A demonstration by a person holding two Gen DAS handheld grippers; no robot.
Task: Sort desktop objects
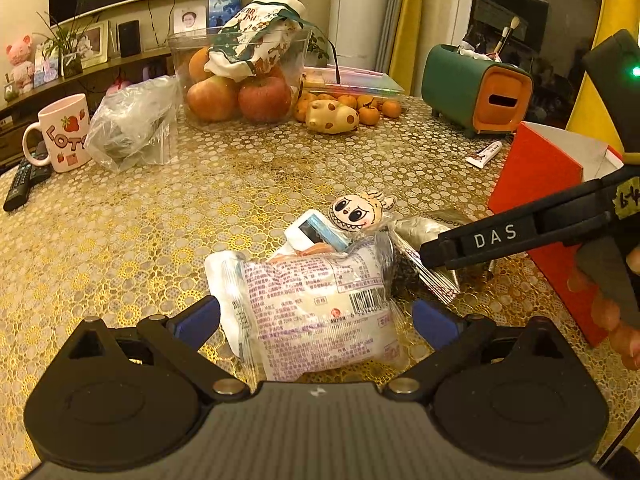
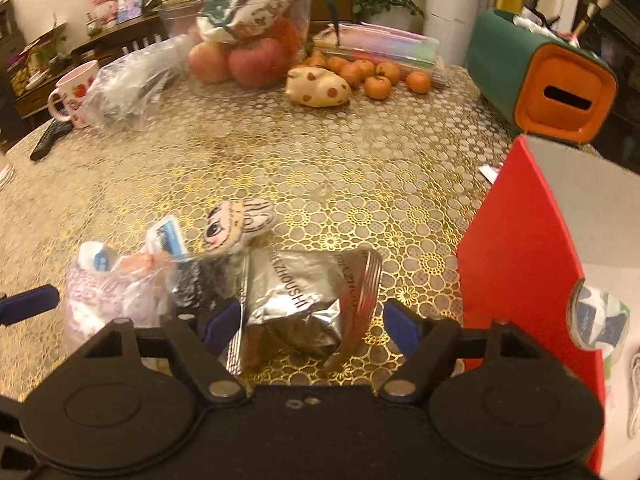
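While the right gripper [image 2: 310, 320] is held spread astride the silver foil packet [image 2: 296, 300], its pads not yet pressing, the white snack bag [image 1: 316, 308] is straddled by the equally spread left gripper [image 1: 316, 320], both lying beside the red box [image 2: 520, 280].

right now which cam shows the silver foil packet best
The right wrist view: the silver foil packet lies whole between the open right tongs, its printed lettering readable. In the left wrist view only a crumpled corner shows, behind the white snack bag and the right tongs' black arm.
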